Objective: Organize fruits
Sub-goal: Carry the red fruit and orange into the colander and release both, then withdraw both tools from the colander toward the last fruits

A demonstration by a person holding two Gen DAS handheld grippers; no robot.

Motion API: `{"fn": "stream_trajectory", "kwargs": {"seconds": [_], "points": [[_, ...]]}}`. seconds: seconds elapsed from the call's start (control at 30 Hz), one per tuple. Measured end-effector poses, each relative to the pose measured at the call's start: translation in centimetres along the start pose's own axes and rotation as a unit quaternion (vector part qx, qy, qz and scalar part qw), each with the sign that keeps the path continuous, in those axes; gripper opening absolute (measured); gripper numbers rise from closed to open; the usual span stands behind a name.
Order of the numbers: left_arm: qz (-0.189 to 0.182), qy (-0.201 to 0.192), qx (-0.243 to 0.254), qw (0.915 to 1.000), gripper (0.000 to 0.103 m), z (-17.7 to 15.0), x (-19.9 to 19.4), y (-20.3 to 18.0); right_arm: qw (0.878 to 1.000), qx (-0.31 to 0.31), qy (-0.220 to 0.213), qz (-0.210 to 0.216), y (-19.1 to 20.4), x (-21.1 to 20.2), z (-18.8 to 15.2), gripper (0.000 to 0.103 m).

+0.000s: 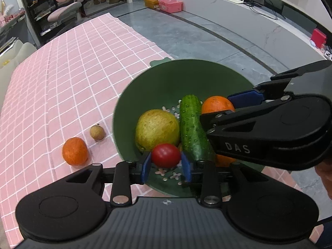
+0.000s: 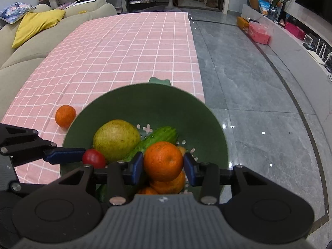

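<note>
Matt green plastic colander [image 1: 166, 78] on checked pink cloth [image 1: 83, 62]; glossy tomato [image 1: 165, 155].

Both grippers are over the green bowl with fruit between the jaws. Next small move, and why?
Probably open the right gripper to drop its orange: it sits low inside the bowl, above other oranges. The left gripper already looks slack around the tomato.

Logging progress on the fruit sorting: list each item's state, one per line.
tomato: between left gripper pads, over bowl
held orange: clamped in right gripper
green bowl: holds pear, cucumber, oranges
loose orange: on cloth
small brown fruit: on cloth
</note>
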State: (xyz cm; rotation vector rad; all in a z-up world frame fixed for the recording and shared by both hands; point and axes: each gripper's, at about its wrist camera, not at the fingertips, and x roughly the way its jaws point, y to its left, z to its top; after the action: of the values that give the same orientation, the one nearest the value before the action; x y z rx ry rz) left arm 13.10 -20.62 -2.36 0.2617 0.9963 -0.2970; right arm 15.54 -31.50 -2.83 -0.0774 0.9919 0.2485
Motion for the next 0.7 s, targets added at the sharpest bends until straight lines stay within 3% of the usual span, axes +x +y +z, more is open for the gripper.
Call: {"fn": "stream_trajectory", "kwargs": {"seconds": [0.23, 0.7], "points": [[0.005, -0.012, -0.005, 0.9999, 0.06, 0.3, -0.9, 0.3, 1.0, 0.006, -0.01, -0.006, -0.2, -0.4, 0.1, 0.043], [0.014, -0.043, -0.044, 0.998, 0.064, -0.7, -4.4, 3.5, 0.999, 0.012, -0.032, -0.002, 0.1, -1.4, 0.7, 0.043]]}}
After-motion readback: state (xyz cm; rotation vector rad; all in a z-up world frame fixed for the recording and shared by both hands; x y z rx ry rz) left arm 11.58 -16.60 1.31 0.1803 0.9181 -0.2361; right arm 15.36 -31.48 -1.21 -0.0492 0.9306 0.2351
